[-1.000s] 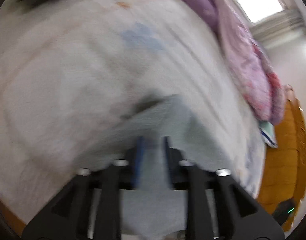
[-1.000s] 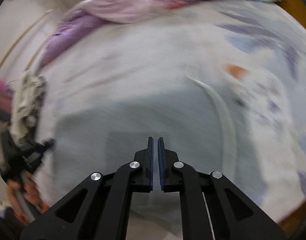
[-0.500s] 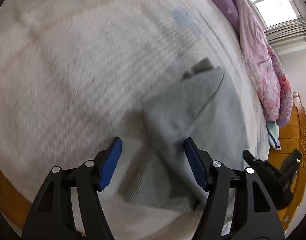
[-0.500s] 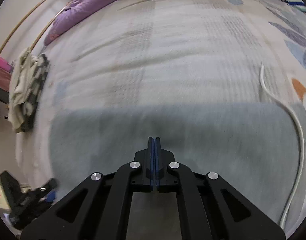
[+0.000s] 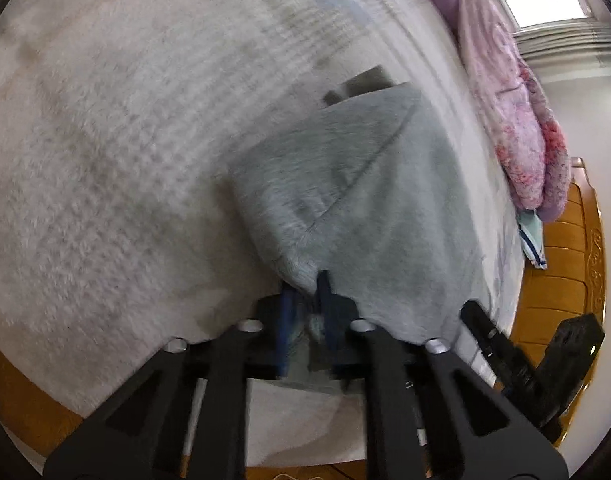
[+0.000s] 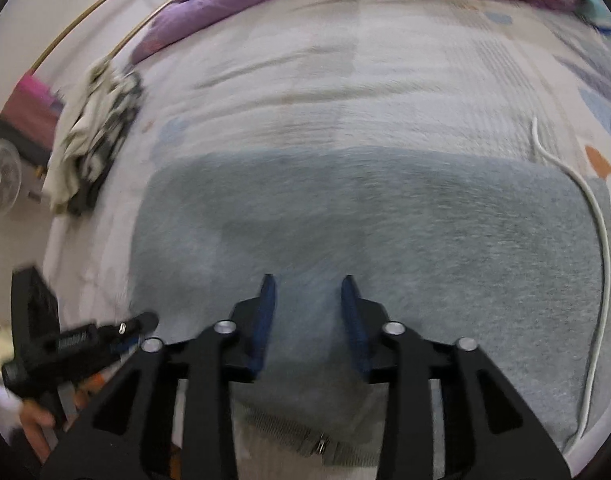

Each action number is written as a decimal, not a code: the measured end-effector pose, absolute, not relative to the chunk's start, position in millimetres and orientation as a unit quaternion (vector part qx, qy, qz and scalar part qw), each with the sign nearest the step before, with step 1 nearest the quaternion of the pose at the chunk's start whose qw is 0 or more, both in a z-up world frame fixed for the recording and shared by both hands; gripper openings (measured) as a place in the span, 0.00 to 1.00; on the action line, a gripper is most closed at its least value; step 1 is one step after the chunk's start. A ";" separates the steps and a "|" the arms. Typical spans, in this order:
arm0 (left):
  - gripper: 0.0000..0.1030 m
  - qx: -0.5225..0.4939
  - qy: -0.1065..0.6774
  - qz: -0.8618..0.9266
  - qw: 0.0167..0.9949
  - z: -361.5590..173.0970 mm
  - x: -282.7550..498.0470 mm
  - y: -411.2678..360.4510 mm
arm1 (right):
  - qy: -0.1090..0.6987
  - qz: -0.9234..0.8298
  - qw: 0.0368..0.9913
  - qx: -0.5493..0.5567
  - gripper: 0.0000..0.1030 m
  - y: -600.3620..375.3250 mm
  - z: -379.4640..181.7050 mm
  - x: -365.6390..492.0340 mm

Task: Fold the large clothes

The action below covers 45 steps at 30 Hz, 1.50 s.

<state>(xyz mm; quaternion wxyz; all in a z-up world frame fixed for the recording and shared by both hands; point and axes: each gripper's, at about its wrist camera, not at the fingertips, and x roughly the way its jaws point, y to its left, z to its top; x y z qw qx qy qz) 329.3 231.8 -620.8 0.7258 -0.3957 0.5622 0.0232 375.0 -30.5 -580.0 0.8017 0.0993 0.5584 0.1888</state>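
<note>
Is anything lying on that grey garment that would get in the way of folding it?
Yes. A white cord lies across the right side of the grey garment on the bed. Otherwise nothing visible separates either gripper from it: the left gripper already pinches a fold.

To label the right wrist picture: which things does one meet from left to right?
Electric fan → crumpled patterned cloth → grey garment → white cable → orange patch on the bedsheet.
</note>
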 end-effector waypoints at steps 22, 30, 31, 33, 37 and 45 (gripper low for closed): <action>0.06 -0.348 0.531 -0.066 0.770 -509.7 365.9 177.5 | 0.457 0.315 0.831 0.033 0.65 65.6 -538.0 347.0; 0.09 -0.346 0.520 -0.052 0.779 -503.3 372.6 161.0 | 0.486 0.263 0.828 0.092 0.12 47.0 -543.0 369.2; 0.12 -0.346 0.510 -0.058 0.786 -496.7 372.2 156.8 | 0.487 0.256 0.828 0.107 0.12 40.0 -540.7 371.1; 0.13 -0.340 0.495 -0.073 0.796 -484.5 372.3 148.3 | 0.485 0.242 0.826 0.153 0.11 18.1 -535.2 374.2; 0.23 -0.352 0.428 -0.094 0.827 -454.3 361.6 136.8 | 0.481 0.203 0.813 0.259 0.11 -40.5 -529.8 379.1; 0.63 -0.324 0.475 -0.073 0.815 -479.8 376.2 92.2 | 0.439 0.130 0.801 0.386 0.10 -151.9 -526.6 355.5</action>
